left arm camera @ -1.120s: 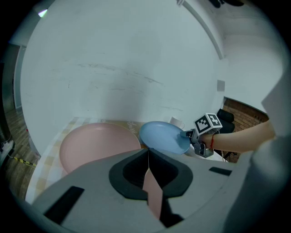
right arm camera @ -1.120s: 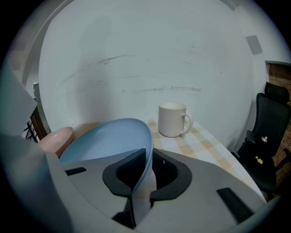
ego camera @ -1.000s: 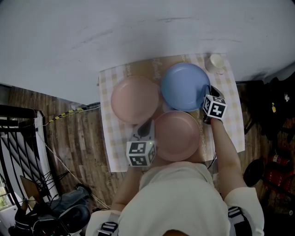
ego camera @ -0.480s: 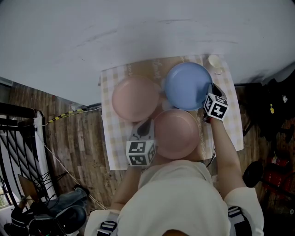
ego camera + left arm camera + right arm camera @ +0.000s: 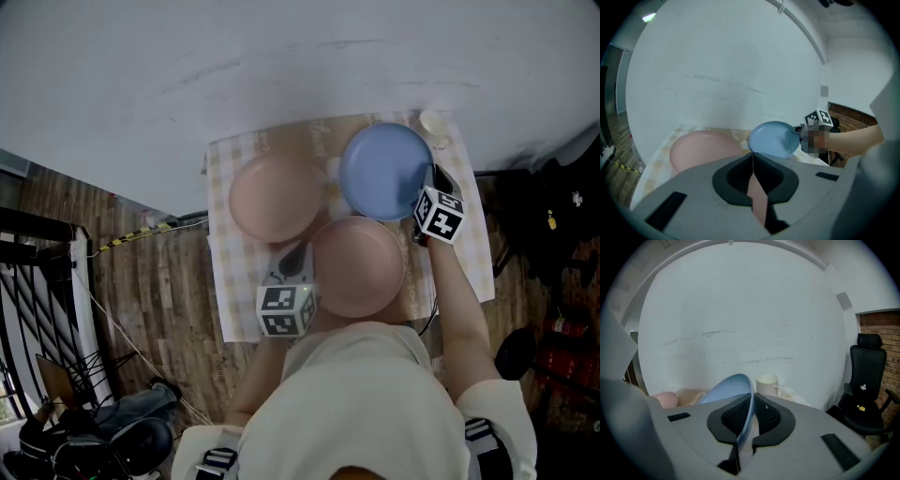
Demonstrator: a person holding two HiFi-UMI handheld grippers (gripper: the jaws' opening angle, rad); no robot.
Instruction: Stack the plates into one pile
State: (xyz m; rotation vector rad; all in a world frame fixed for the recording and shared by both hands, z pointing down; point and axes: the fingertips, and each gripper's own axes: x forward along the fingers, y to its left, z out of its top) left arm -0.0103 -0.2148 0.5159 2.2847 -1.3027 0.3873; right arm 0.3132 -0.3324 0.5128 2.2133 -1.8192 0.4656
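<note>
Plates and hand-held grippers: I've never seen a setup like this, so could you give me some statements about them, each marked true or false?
The right hand-held gripper is empty. False: its jaws have just been closing and clamp the blue plate by its rim.
The left hand-held gripper grips the near pink plate by its rim. True.
All plates form one pile. False: the far pink plate lies alone, with nothing stacked on it.
A white mug stands beyond the blue plate. True.
</note>
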